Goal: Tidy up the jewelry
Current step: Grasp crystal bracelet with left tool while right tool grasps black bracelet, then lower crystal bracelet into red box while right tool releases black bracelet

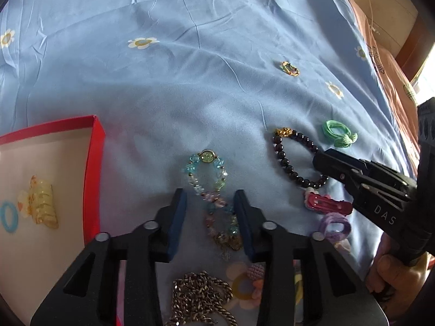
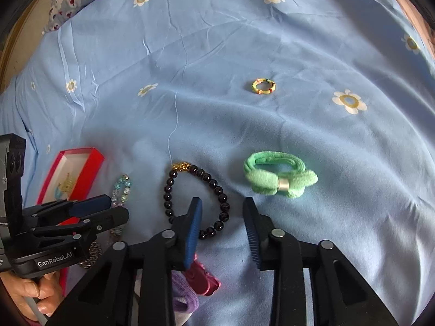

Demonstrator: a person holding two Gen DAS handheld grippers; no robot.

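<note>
Crystal bracelet: pale blue-pink beads, gold charm, between parted left jaws; right jaws parted over dark bead bracelet.

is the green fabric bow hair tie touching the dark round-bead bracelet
Apart. The right wrist view shows bare blue sheet between the green hair tie and the dark bead bracelet.

We count two bead bracelets, one pale crystal, one dark; four hair ties, green, purple, blue and a small striped one; one pink clip; one claw clip; one chain; one red box; two grippers.
</note>
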